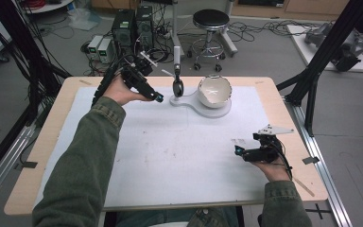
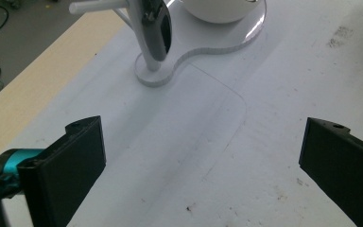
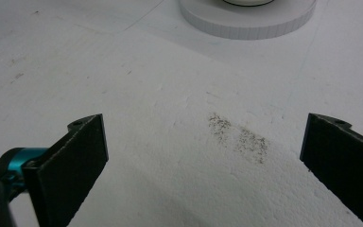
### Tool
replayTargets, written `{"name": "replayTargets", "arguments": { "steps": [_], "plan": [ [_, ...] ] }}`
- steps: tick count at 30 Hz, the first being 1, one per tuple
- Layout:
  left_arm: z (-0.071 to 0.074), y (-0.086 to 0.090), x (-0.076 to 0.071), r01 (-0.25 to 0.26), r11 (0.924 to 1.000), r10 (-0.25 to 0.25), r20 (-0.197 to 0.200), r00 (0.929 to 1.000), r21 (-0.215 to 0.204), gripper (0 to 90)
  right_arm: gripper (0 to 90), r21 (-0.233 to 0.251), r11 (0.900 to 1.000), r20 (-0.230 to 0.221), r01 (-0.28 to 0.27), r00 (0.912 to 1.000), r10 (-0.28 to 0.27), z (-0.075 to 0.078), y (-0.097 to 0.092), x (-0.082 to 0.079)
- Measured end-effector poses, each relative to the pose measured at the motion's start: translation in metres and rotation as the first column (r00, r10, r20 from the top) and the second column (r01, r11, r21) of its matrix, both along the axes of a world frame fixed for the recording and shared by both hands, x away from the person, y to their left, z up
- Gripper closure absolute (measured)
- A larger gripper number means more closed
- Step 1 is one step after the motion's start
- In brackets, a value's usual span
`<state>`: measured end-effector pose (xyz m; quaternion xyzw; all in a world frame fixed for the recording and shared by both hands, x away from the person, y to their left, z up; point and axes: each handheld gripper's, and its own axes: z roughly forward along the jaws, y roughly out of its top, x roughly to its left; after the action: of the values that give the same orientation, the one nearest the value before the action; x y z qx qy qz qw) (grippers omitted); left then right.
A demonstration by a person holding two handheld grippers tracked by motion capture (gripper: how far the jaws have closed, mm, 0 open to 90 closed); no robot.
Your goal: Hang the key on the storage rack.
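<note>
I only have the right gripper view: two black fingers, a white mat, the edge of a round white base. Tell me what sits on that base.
Observer: A white bowl, tilted with its opening toward the person, sits on the base.
Operator: Report anything beside it.
Observer: A dark scoop-like tool hangs on a white post at the base's smaller end.
Operator: Give me the left gripper.
Observer: The left gripper is open, near that post, holding nothing.
</note>
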<state>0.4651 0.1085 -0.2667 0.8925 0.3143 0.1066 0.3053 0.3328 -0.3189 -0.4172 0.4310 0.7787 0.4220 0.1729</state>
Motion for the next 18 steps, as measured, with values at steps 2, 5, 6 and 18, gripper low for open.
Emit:
{"name": "replayTargets", "arguments": {
  "steps": [2,5,6,18],
  "plan": [
    [-0.004,0.003,-0.003,0.003,1.0000,-0.003,-0.006,1.0000,0.003,1.7,0.5,-0.002,1.0000,0.004,0.001,1.0000,-0.001,0.000,0.000,0.000],
    [-0.011,0.007,-0.008,0.005,1.0000,-0.005,-0.017,0.9999,-0.002,1.7,0.5,-0.001,1.0000,-0.002,0.002,1.0000,-0.002,-0.001,0.000,-0.001],
    [-0.013,0.008,-0.010,0.003,1.0000,-0.004,-0.016,0.9999,-0.006,1.7,0.5,-0.002,1.0000,-0.002,0.002,1.0000,-0.002,-0.001,0.000,-0.001],
    [-0.042,0.023,-0.030,-0.012,0.9989,0.010,-0.040,0.9991,-0.046,1.7,0.5,0.002,1.0000,-0.008,-0.003,1.0000,0.003,-0.002,0.001,-0.001]
  ]
}}
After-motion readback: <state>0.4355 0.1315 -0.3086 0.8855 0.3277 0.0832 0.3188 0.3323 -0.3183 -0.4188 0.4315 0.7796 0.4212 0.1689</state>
